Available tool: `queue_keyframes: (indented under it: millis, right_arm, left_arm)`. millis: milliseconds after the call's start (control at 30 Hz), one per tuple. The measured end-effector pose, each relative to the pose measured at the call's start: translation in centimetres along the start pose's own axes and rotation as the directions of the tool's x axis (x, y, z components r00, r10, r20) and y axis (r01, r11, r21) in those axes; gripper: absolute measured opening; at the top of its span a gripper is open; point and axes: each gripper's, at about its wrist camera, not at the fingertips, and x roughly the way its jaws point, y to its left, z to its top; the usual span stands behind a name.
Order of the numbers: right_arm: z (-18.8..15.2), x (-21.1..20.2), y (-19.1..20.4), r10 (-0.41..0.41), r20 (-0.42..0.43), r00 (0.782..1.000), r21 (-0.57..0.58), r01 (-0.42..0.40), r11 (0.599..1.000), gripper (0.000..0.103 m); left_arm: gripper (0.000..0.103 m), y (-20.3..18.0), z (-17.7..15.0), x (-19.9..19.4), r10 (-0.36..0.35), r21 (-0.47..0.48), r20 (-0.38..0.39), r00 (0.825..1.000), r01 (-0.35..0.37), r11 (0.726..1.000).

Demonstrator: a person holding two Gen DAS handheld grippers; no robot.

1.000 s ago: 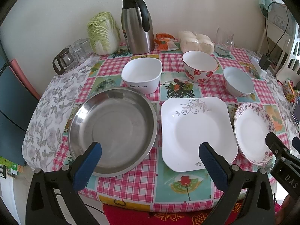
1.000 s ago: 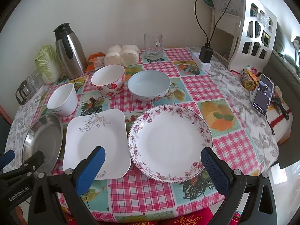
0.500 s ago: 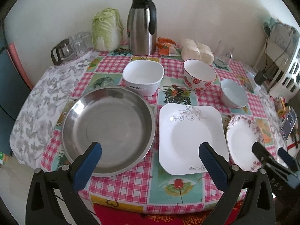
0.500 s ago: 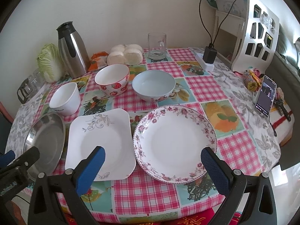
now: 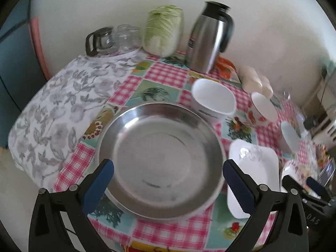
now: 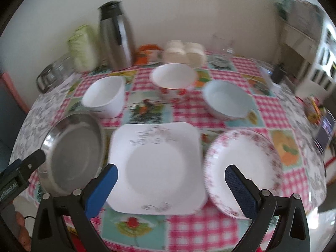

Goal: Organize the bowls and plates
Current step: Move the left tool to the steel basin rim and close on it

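Hovering over the near bench edge: left gripper [image 5: 168,180] spread wide, framing the steel pan [image 5: 160,157], nothing held. Right gripper [image 6: 171,181] also spread and empty, above the square white plate [image 6: 157,168]. Floral round plate [image 6: 243,168] sits just right of it, pan on its left. Behind in a row: white bowl [image 6: 104,97], strawberry bowl [image 6: 173,82], pale blue bowl [image 6: 227,100]. Thermos [image 5: 206,37] and cabbage [image 5: 163,29] stand at the wall
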Motion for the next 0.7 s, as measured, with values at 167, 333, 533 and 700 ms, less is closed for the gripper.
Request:
queue_keyframes:
  millis: [167,333,533,700]
  right_arm:
    - [0.7,1.3,3.1,0.076,0.007,0.997,-0.063,-0.075,0.995,0.103]
    - [1.6,2.8,5.4,0.128,-0.004,0.992,-0.110,-0.128,0.986,0.103]
    - [2.0,6.4,7.1,0.191,-0.099,0.977,-0.138,-0.203,0.969,0.103]
    - [2.1,8.7,8.6,0.227,-0.129,0.965,-0.185,-0.248,0.951,0.103]
  left_arm:
    - [0.103,3.6,0.3,1.2,0.005,-0.083,0.031,1.000,-0.002,0.997]
    - [0.103,6.6,0.2,2.6,0.013,-0.144,0.035,0.999,-0.008,0.989]
    - [0.103,10.1,-0.6,4.8,-0.004,-0.255,-0.040,0.999,-0.007,0.967]
    - [0.103,11.2,-1.3,6.5,0.045,-0.260,-0.095,0.994,-0.069,0.963]
